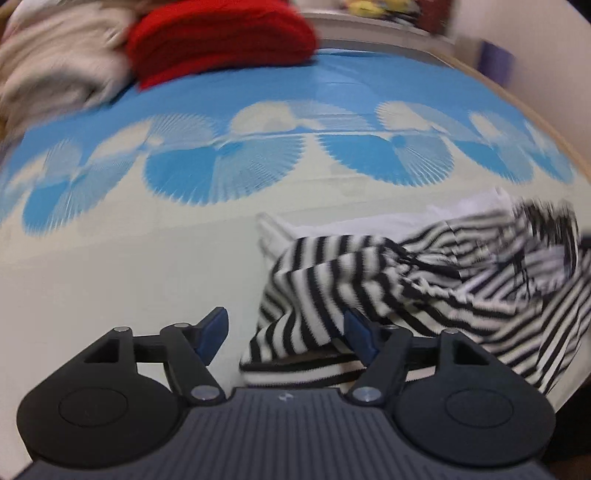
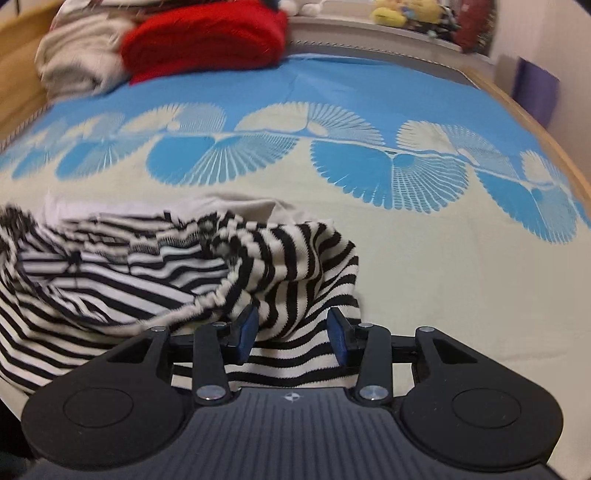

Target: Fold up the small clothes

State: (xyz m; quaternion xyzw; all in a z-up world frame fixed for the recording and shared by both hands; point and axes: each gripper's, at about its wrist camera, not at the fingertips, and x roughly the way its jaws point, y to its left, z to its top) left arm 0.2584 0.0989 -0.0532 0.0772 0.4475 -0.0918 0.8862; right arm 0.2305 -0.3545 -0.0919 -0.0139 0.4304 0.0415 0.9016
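Note:
A black-and-white striped garment [image 1: 424, 280] lies crumpled on the bedspread [image 1: 129, 266], with a white cloth [image 1: 369, 221] showing beneath its far edge. My left gripper [image 1: 287, 334] stands open at the garment's left end. A striped fold lies between its blue pads, against the right finger [image 1: 360, 336] and well apart from the left one. In the right wrist view the same garment [image 2: 129, 266] spreads to the left. My right gripper [image 2: 293, 334] is open over the garment's right end, with striped cloth slack between the pads.
A folded red knit [image 2: 203, 40] and a beige bundle [image 2: 77, 62] sit at the head of the bed. Plush toys [image 2: 406, 14] line a shelf behind. A wooden bed frame [image 2: 546, 133] runs along the right edge. The blue-and-cream bedspread [image 2: 443, 277] stretches beyond the garment.

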